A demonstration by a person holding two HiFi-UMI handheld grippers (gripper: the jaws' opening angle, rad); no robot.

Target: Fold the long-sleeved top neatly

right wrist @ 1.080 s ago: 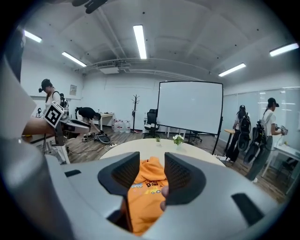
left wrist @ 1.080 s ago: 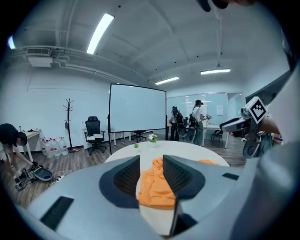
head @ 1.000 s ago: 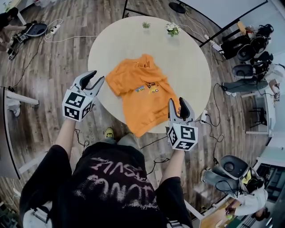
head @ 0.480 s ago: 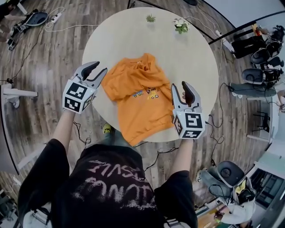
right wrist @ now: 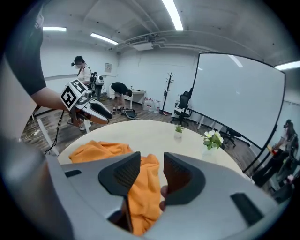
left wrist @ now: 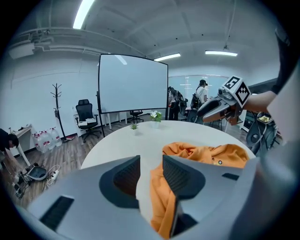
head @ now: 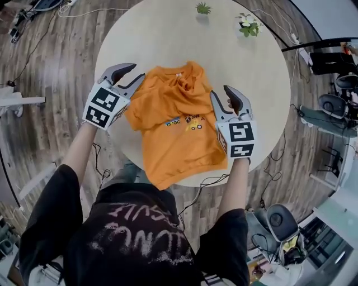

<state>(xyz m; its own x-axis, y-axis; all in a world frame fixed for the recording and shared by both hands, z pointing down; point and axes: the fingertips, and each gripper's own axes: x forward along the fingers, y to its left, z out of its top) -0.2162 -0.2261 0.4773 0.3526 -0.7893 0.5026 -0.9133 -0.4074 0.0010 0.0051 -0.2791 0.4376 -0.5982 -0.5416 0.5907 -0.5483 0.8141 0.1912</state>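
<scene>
the orange long-sleeved top [head: 176,120] lies rumpled on the round table [head: 168,39], a little toward the table's 6 o'clock side. its collar points to 12 o'clock and its hem reaches over the near rim at 6 o'clock. a small printed row of vehicles shows across the chest. the sleeves are bunched in against the body and cannot be traced one by one.

the left gripper [head: 137,71] sits at the top's 10 o'clock, just beside the bunched left shoulder, with its tips aimed toward 1 o'clock. its jaws stand apart and released, with no fabric pinched. in the left gripper view the orange cloth shows through the gap and past the right-hand jaw, lying beyond and below the pads. whether a jaw tip brushes the cloth cannot be told.

the right gripper [head: 219,91] sits at the top's 3 o'clock, at the right edge of the body, with its tips aimed toward 11 o'clock. its jaws are also spread and released. the right gripper view shows the orange fabric lying under and beyond the gap, with no pad pressing on it.

the two grippers flank the garment, one on each side. at the table's far rim, a small green plant [head: 203,8] stands at 12 o'clock and a potted white flower [head: 248,24] at 1 o'clock, both well apart from the top.
</scene>
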